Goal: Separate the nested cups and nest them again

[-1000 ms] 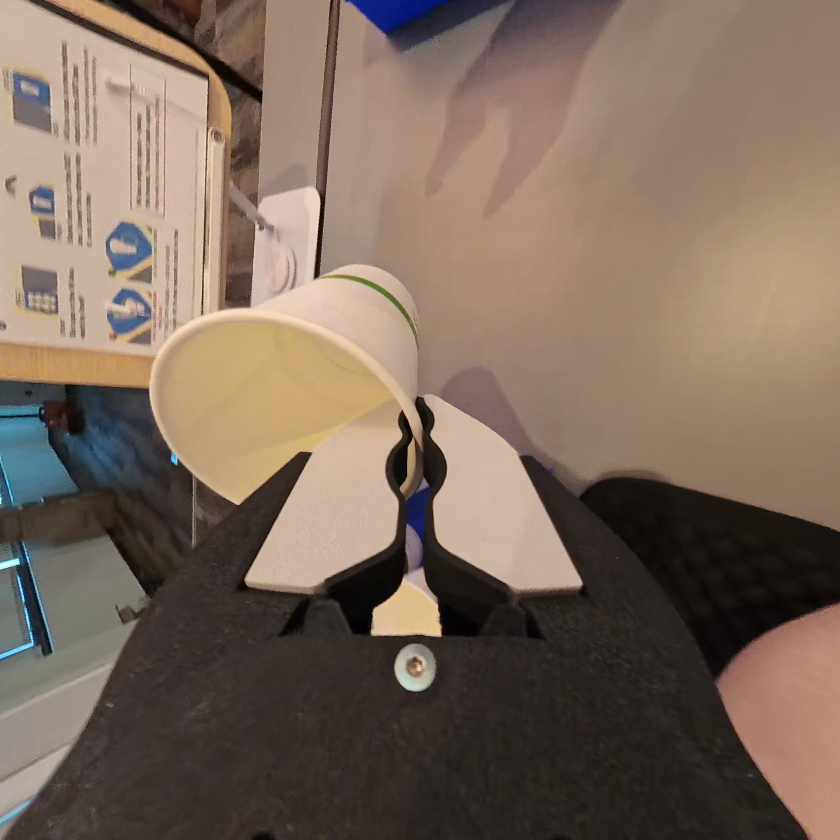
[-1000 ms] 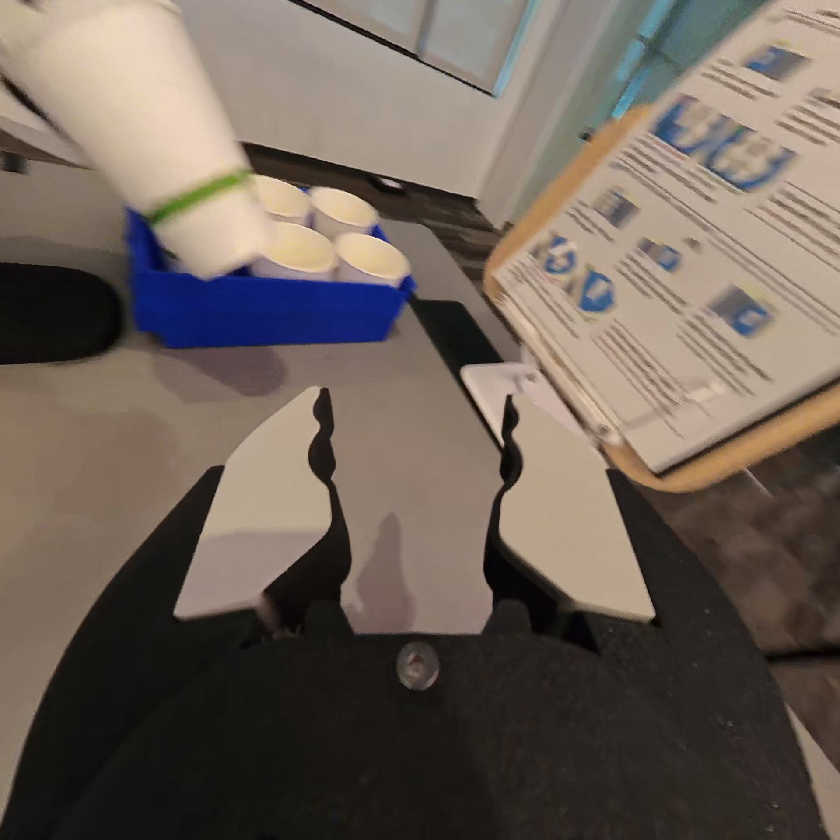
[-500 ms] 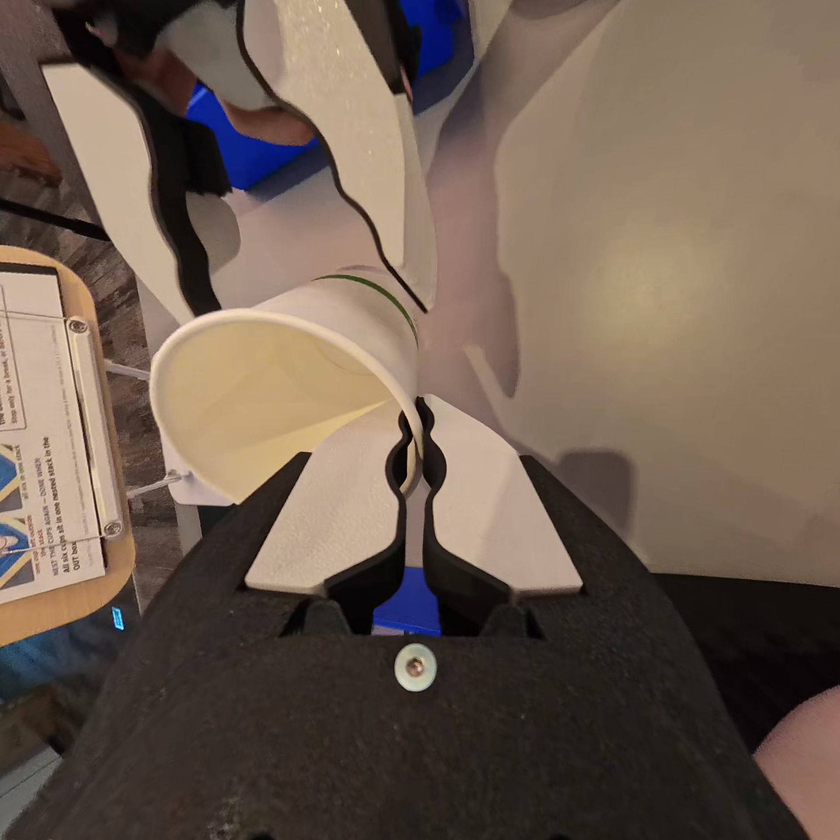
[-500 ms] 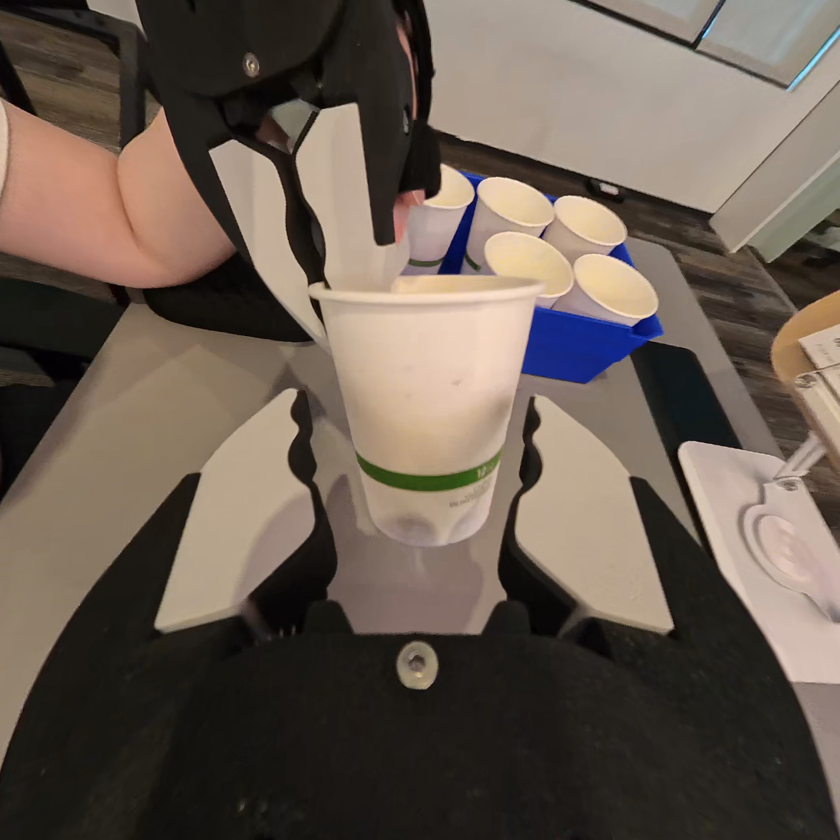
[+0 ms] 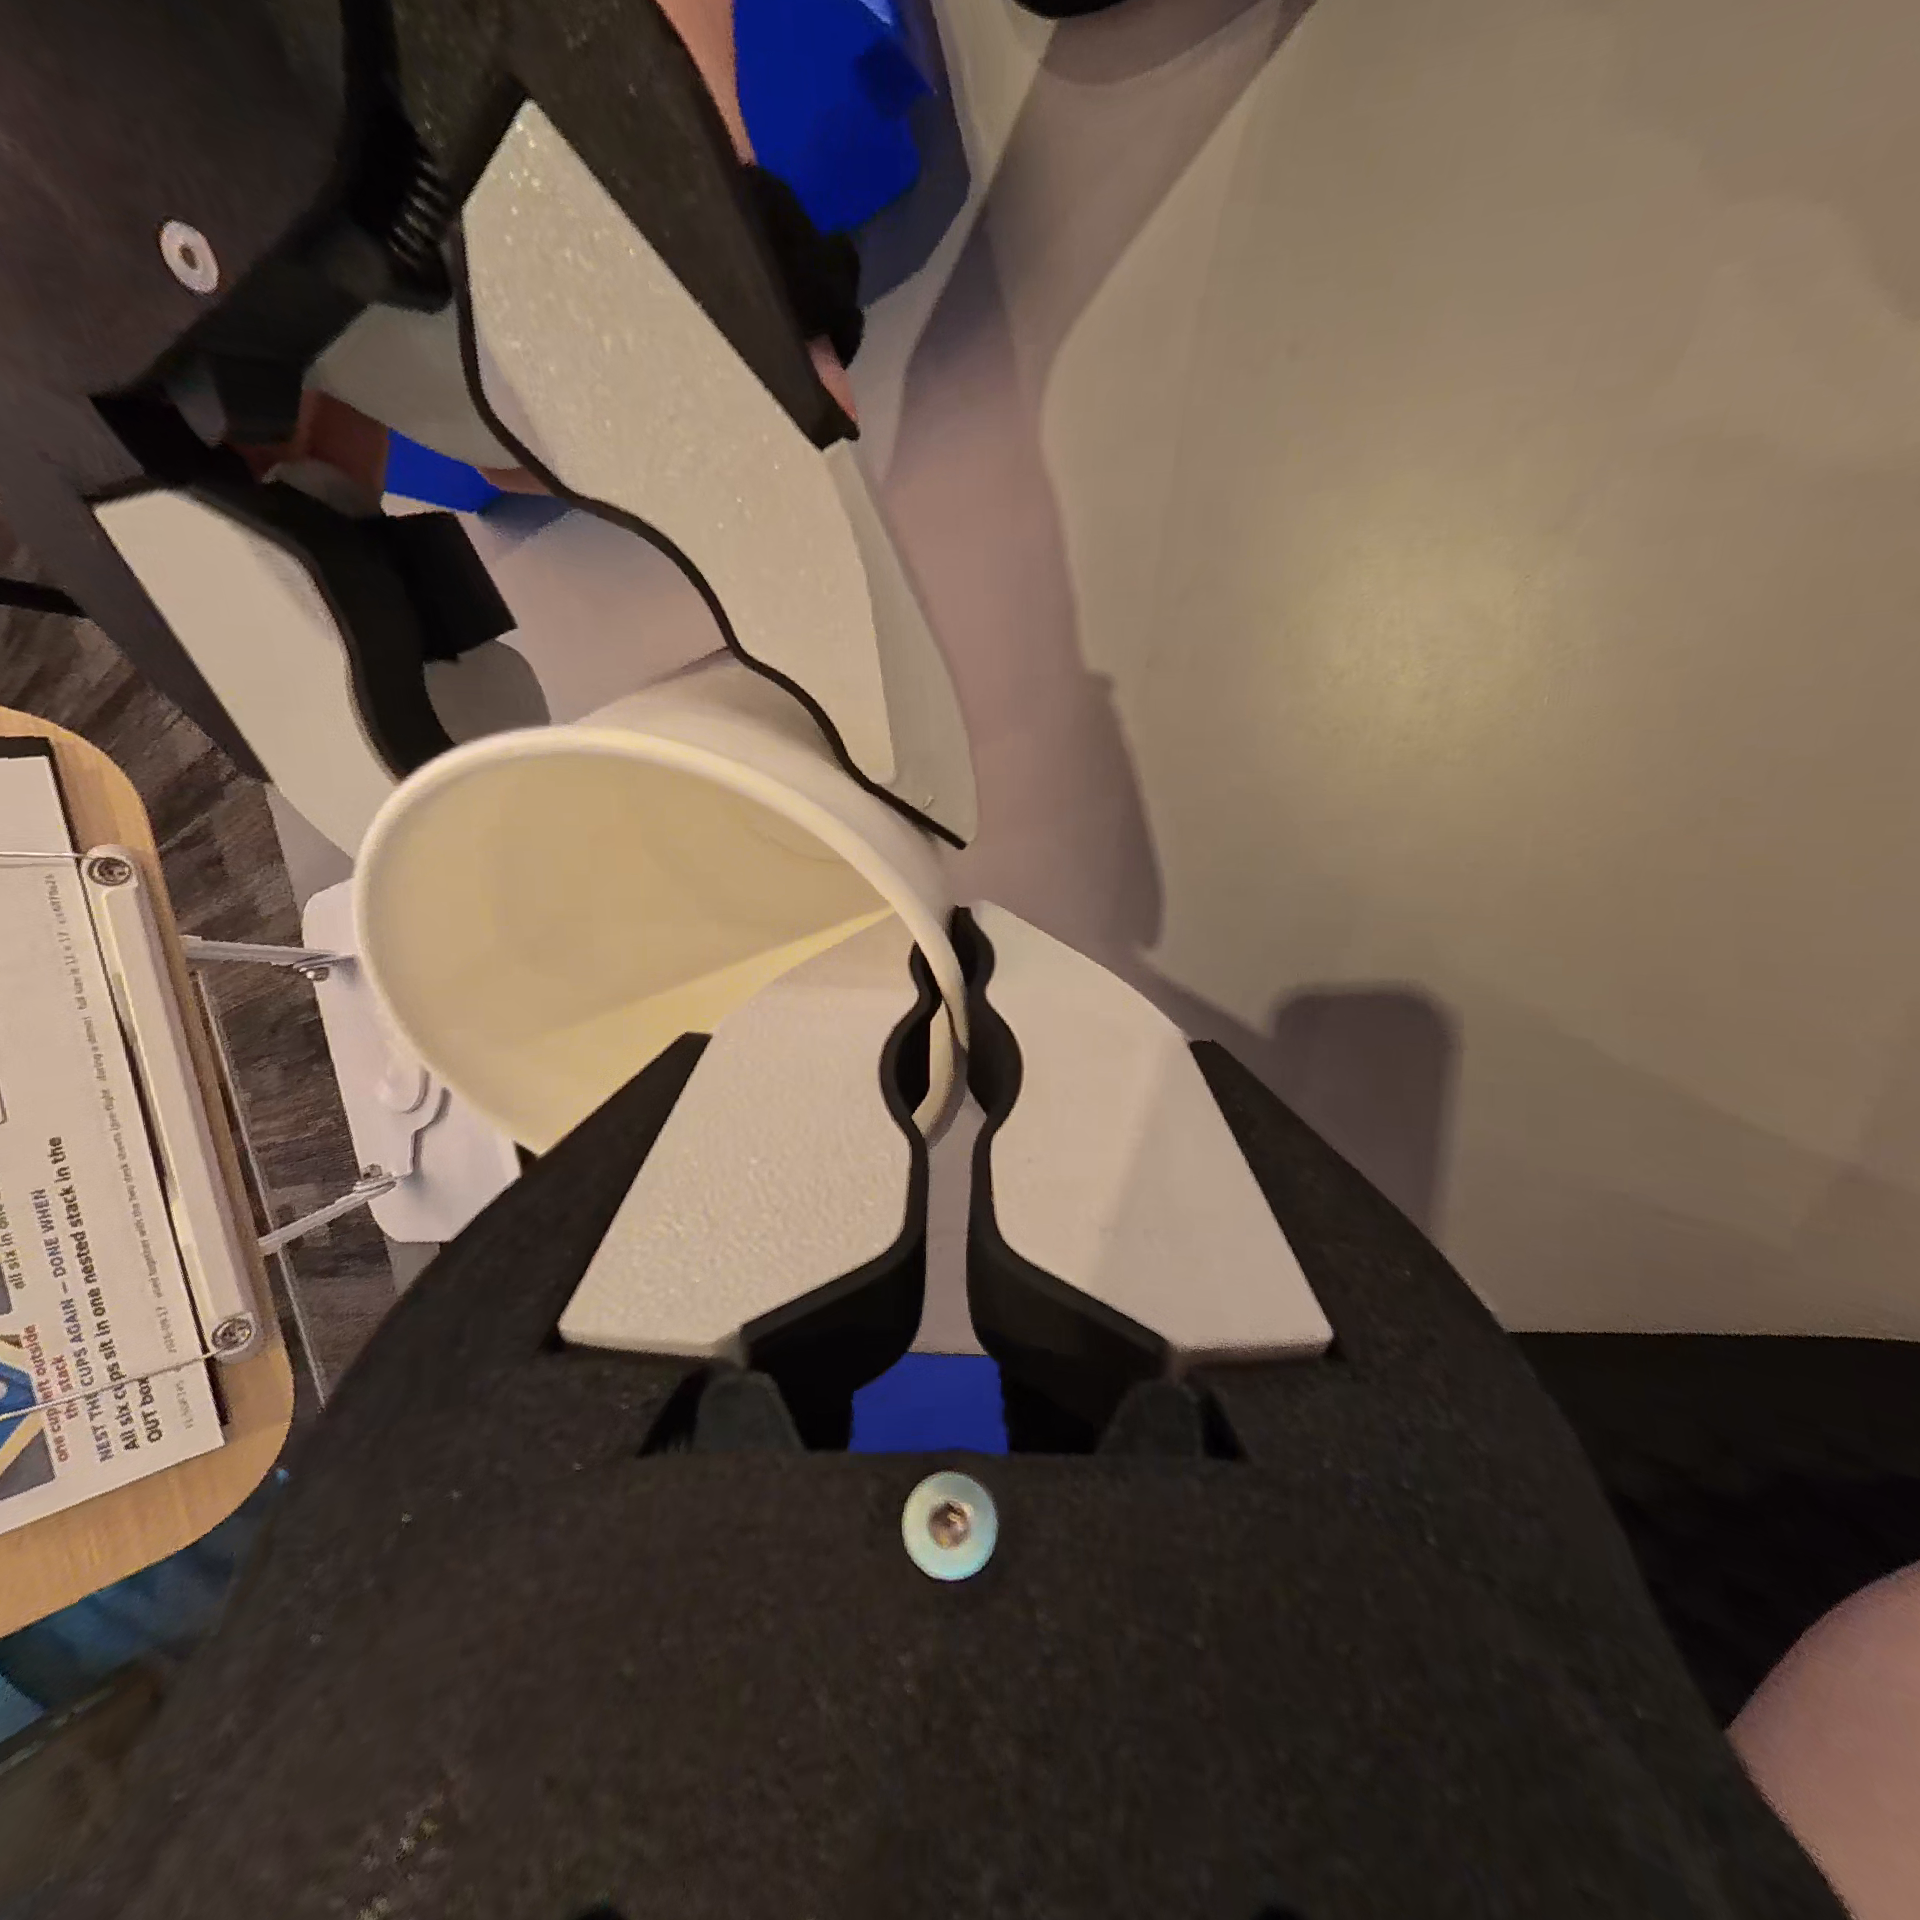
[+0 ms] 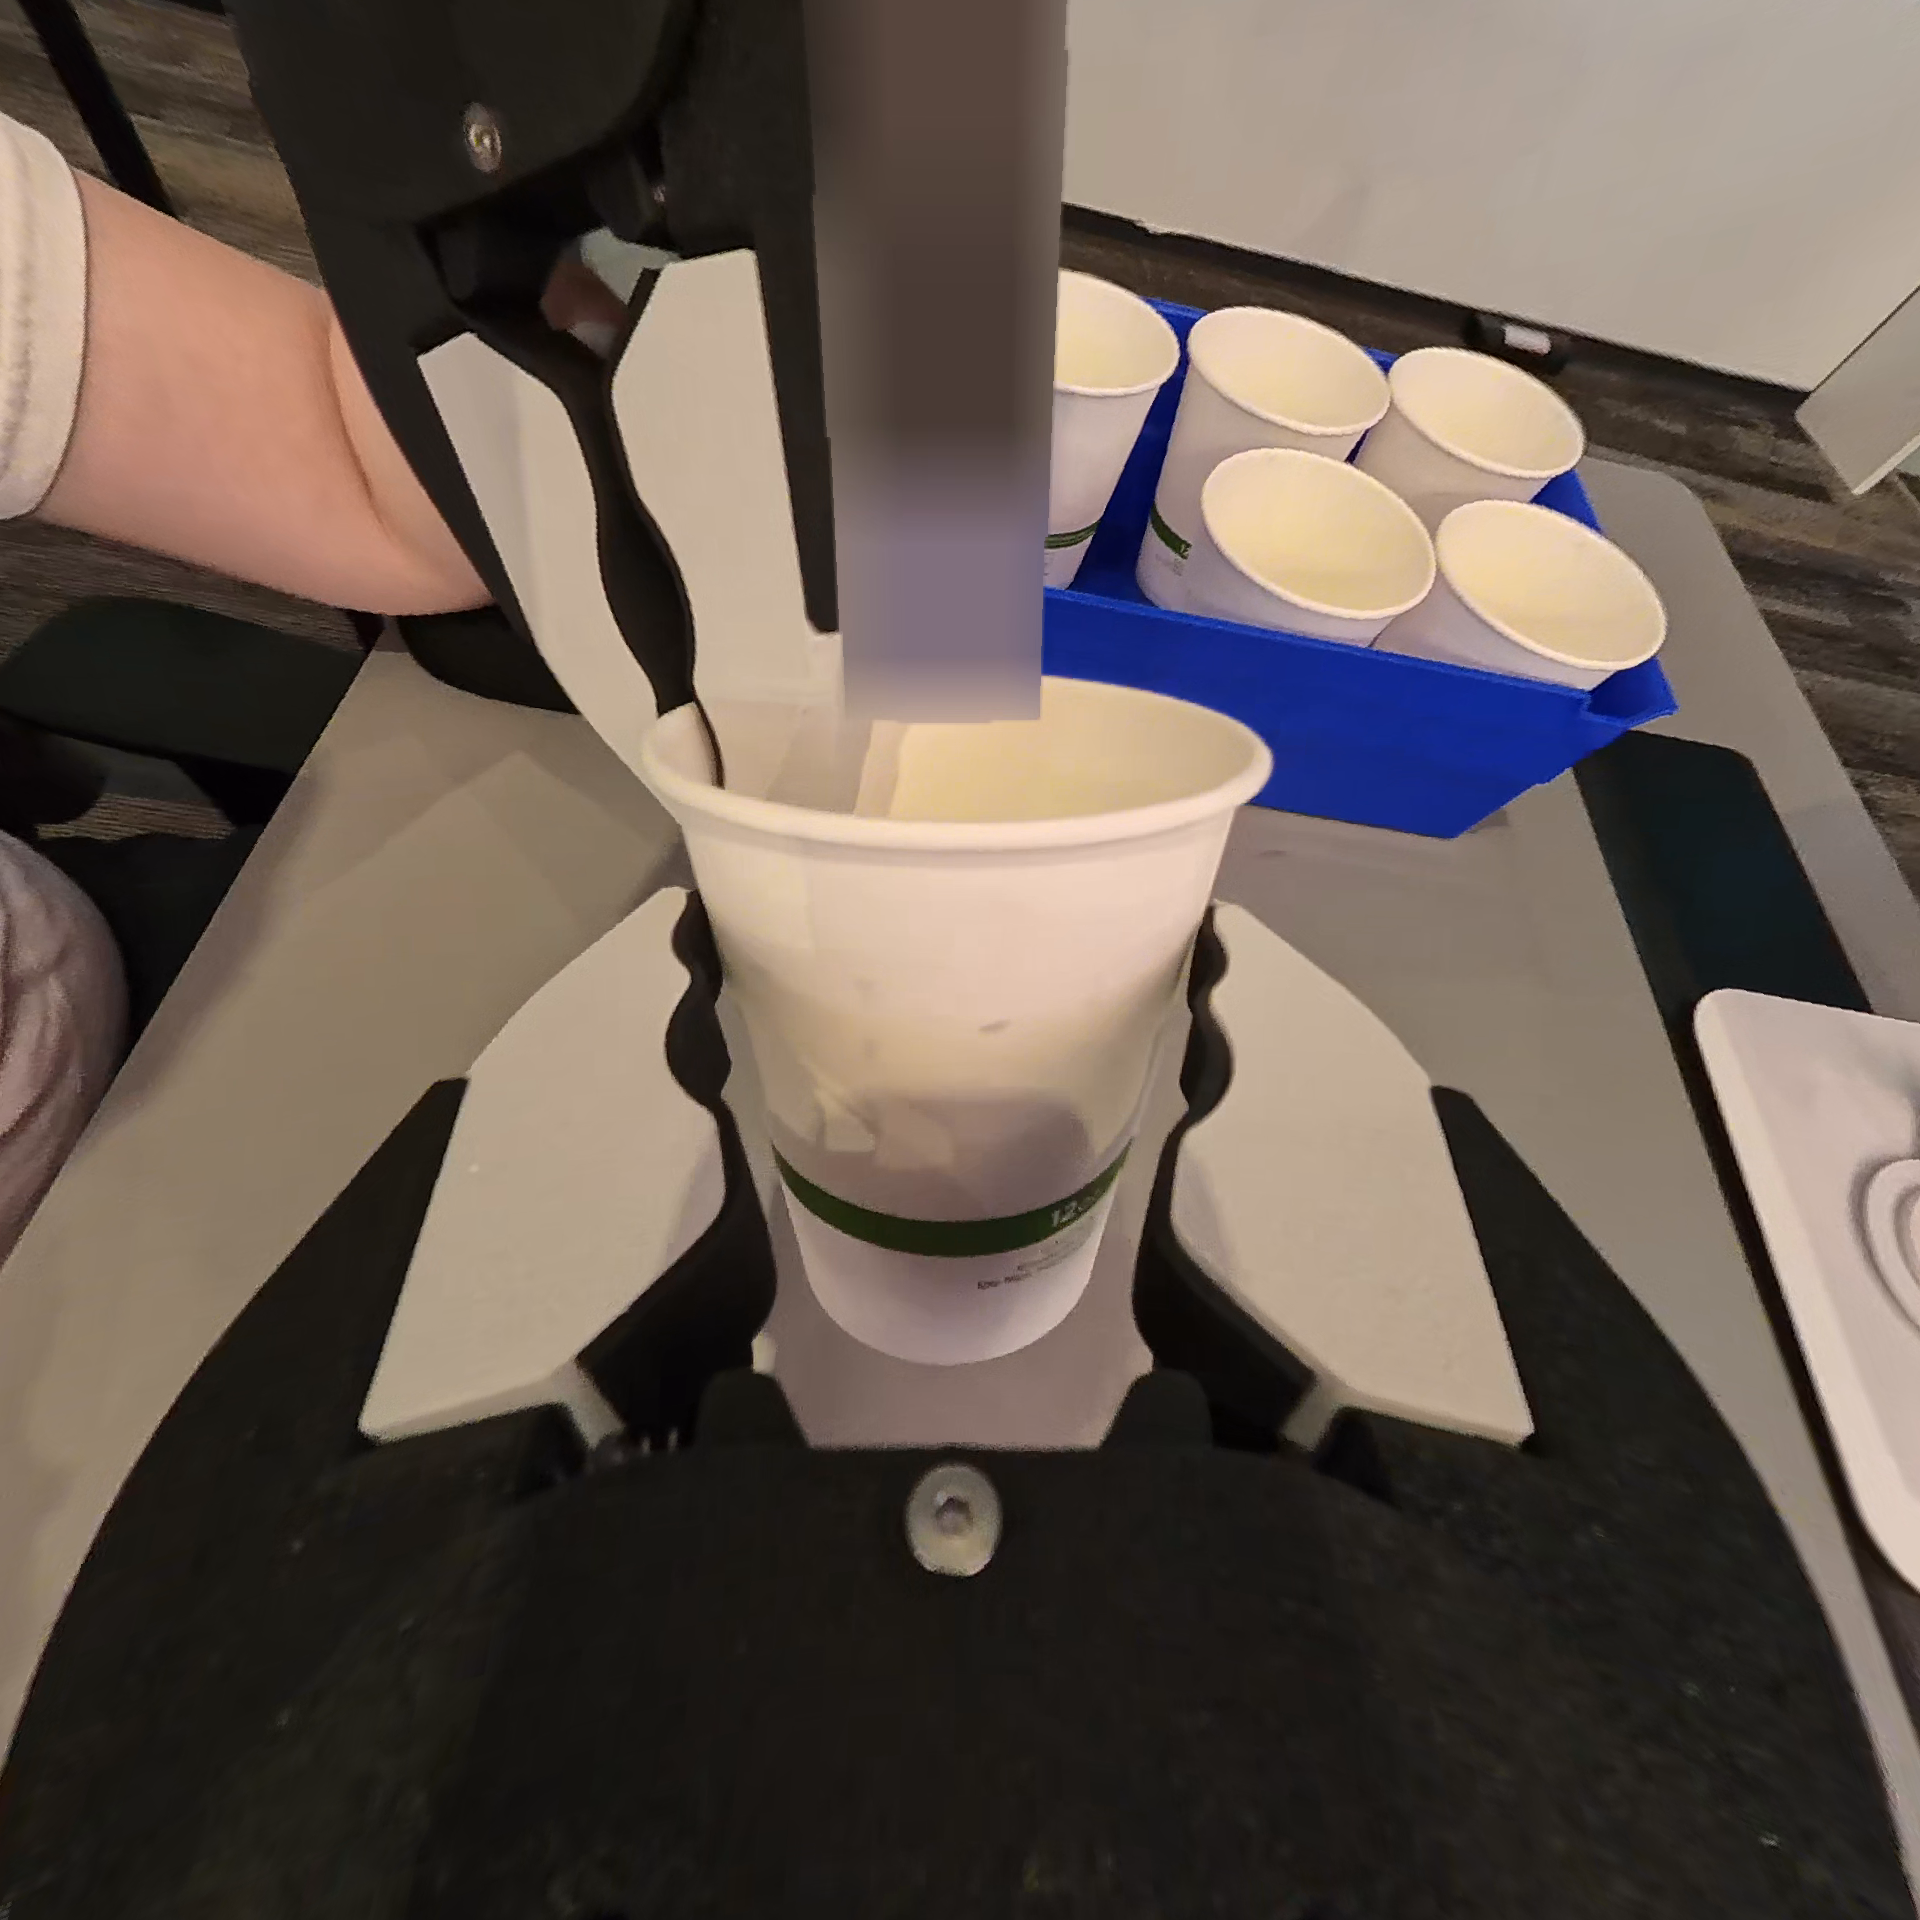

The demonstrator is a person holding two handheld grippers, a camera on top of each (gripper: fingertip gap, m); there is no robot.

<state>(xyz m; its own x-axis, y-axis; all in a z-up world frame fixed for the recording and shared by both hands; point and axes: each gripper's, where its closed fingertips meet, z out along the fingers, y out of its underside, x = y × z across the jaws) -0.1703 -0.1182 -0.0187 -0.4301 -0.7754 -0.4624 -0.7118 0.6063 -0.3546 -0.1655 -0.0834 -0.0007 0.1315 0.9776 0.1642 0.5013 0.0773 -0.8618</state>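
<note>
While the left gripper (image 5: pixel 951 1023) pinches the rim of a white paper cup (image 6: pixel 961 997) from above, one finger inside the mouth and one outside, its fingers are pressed nearly together on the cup wall, and the cup hangs above the grey desk (image 6: pixel 416 894) rather than resting on it. To the right of that grip, the right gripper (image 6: pixel 951 1029) brackets the cup body from the side, fingers spread with one on each flank at mid-height above the green band; contact on both flanks looks close or just made, but firm clamping cannot be confirmed. Long axis of the cup runs upright, mouth up, crossing the right fingers' closing line squarely. Judgement: a handover is in hand, and the right gripper is the better placed to take the body. Farther right, a blue bin (image 6: pixel 1455 727) holds five separate upright cups (image 6: pixel 1320 545).
</note>
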